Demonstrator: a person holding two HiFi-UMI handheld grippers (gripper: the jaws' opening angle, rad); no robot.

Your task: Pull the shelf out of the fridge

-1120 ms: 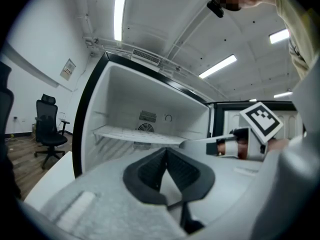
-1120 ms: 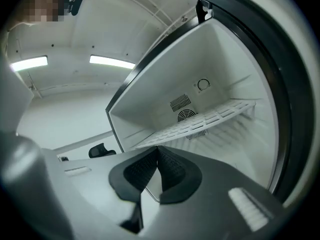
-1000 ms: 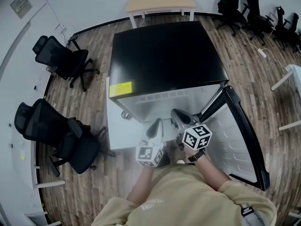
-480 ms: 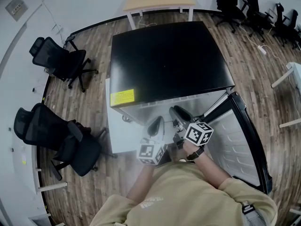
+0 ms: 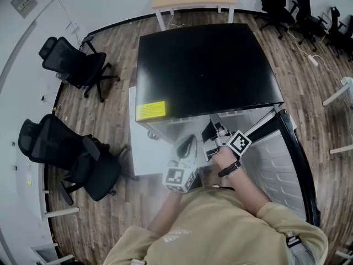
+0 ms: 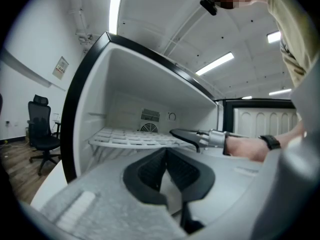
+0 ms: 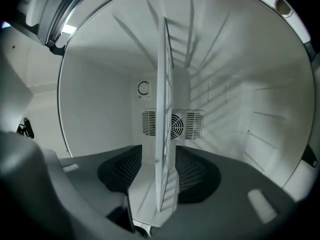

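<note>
Opening R claw [image 7: 159, 159] astride shelf [image 7: 164, 84], unseen overhead

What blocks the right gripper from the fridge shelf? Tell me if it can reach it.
Yes, it seems so. The fridge door stands open, nothing blocks the way, and the right gripper, jaws opening, straddles the shelf edge.

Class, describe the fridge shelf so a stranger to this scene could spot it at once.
Find the black-topped fridge on the wooden floor, its door swung open. Inside its white cavity, in front of the rear fan grille, lies the shelf: the only slatted white rack there, its front edge between the right gripper's opening jaws.
</note>
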